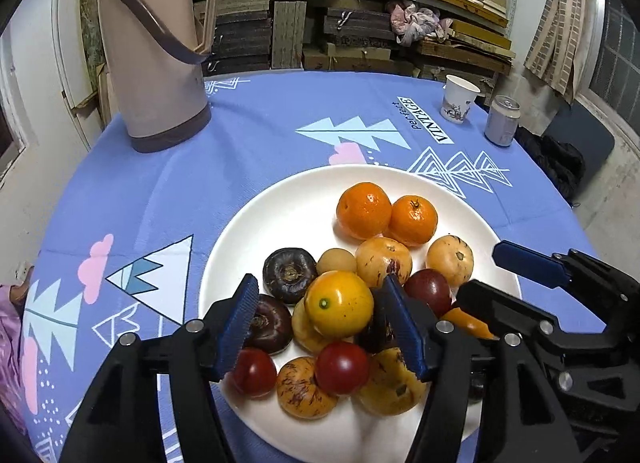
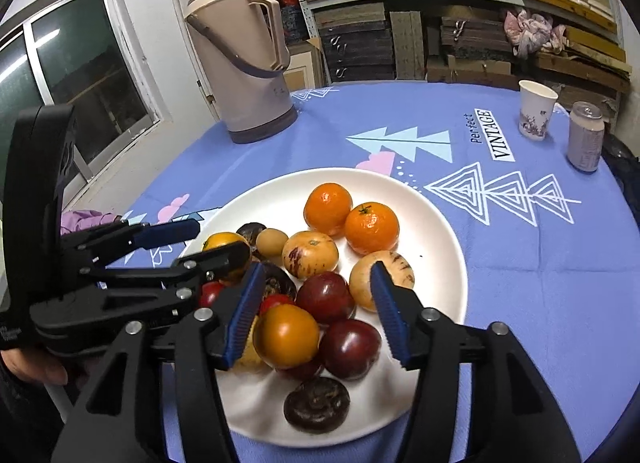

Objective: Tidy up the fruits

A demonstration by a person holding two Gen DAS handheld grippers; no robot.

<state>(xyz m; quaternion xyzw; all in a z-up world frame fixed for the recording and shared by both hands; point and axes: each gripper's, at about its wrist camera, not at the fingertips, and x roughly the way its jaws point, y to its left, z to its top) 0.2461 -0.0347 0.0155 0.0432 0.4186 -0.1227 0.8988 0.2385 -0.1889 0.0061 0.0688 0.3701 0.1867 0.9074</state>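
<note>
A white plate (image 1: pixel 280 207) on the blue tablecloth holds a pile of fruit: two oranges (image 1: pixel 363 210), several yellow speckled fruits, red plums and dark purple mangosteens (image 1: pixel 289 275). My left gripper (image 1: pixel 320 323) is open, its fingers on either side of a yellow-orange fruit (image 1: pixel 339 303) atop the pile. My right gripper (image 2: pixel 316 313) is open over the plate's (image 2: pixel 440 231) near side, straddling an orange-yellow fruit (image 2: pixel 286 335) and red plums (image 2: pixel 325 297). The right gripper also shows in the left wrist view (image 1: pixel 504 275), and the left gripper in the right wrist view (image 2: pixel 204 241).
A tall beige thermos jug (image 1: pixel 154 51) stands at the table's far left. A paper cup (image 1: pixel 459 98) and a drink can (image 1: pixel 502 121) stand at the far right edge. Shelves of stacked boxes rise behind the table. A window is at the left.
</note>
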